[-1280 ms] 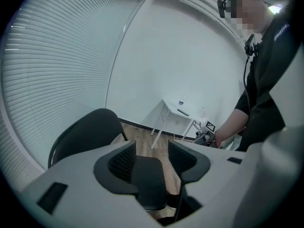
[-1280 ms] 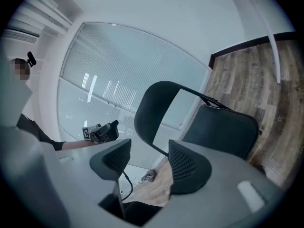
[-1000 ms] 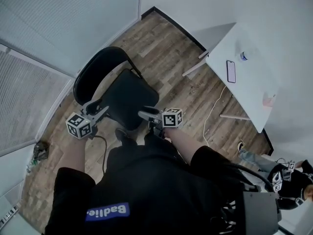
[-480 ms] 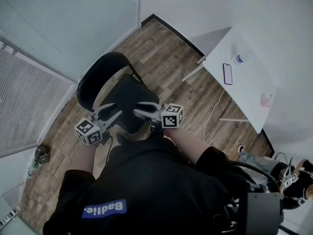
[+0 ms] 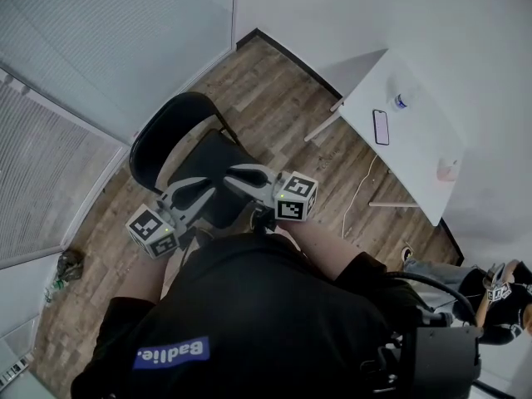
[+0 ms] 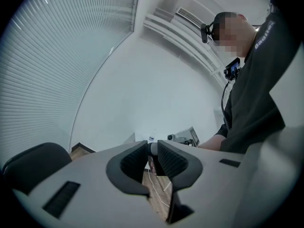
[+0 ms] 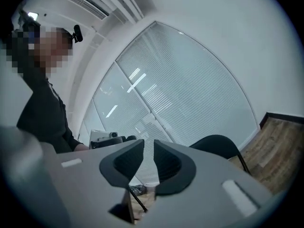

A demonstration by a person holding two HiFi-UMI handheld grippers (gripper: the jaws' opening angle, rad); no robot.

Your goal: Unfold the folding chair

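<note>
While both claws hang level above the seat, pointing toward each other, we read them as empty: the left claw and the right claw have each just been closing to a narrow slit, pads not quite meeting and nothing between them. Directly beneath them is the folding chair, which stands on the wooden floor near the corner where the blind-covered glass meets the white wall. Its seat lies flat and its curved backrest rises on the side toward the glass, so we judge it already unfolded. The chair's front-to-back line runs away from us toward that backrest. Any further reach would be straight down, and the left claw is somewhat nearer the backrest. A white worktop stands well apart at the floor's right edge.
</note>
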